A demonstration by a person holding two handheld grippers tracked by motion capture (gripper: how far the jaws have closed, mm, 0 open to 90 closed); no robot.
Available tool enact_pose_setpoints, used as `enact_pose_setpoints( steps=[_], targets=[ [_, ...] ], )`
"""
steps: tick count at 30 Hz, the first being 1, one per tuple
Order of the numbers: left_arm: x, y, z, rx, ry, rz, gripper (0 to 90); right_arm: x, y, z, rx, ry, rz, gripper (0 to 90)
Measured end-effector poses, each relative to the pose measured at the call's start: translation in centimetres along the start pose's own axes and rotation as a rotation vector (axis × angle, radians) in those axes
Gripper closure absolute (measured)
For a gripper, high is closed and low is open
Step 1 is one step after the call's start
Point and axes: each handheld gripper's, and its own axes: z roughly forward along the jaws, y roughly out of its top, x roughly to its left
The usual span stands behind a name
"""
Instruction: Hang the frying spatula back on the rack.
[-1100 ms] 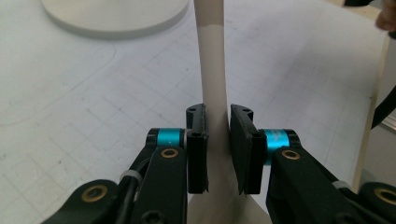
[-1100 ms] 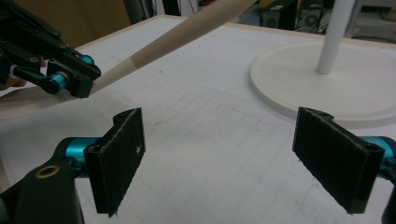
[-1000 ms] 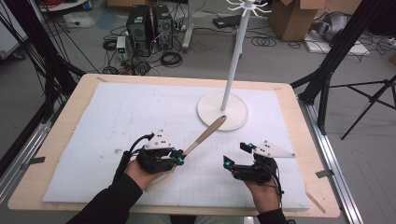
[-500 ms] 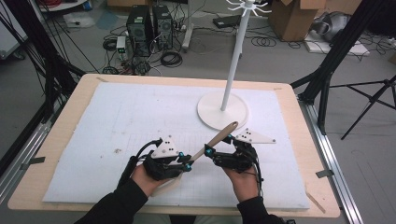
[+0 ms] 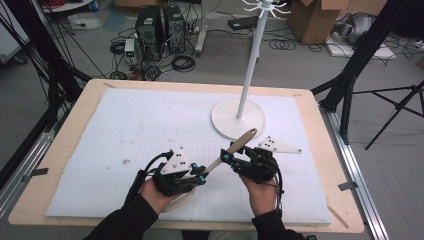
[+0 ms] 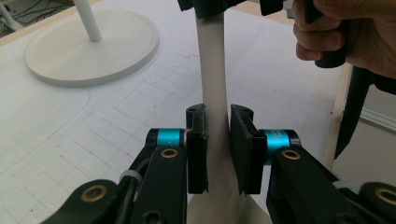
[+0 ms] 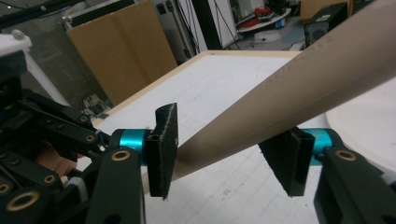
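Observation:
A long wooden spoon [image 5: 239,142] slants up and to the right over the white mat. My left gripper [image 5: 202,178] is shut on its lower end; in the left gripper view both pads [image 6: 198,148] press on the pale handle [image 6: 212,70]. My right gripper [image 5: 228,156] sits further up the handle, and its jaws have just been closing. The right gripper view has the handle [image 7: 303,79] running slantwise between the two pads [image 7: 163,144], with a gap still visible at the right pad.
A white stand with a round base [image 5: 222,122] and a tall pole [image 5: 252,55] rises just behind the spoon's tip. The white mat [image 5: 125,130] covers the wooden table [image 5: 80,115]. The floor beyond holds computers, cables and boxes.
My right gripper has moved left from the table's right side to the spoon handle and narrowed its jaws around it. The left gripper and spoon have shifted slightly right.

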Motion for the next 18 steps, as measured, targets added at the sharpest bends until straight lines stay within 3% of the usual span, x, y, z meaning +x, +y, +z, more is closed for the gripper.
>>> enact_pose_setpoints(
  steps=[10, 18],
  targets=[
    [-0.1, 0.1, -0.7, -0.024, 0.002, 0.007, 76.5, 1.0, 1.1, -0.3, -0.029, 0.032, -0.021, 55.7],
    [-0.1, 0.2, -1.3, -0.043, -0.008, 0.002, 76.3, 1.9, 2.3, -0.5, -0.032, 0.085, -0.036, 60.6]
  ],
)
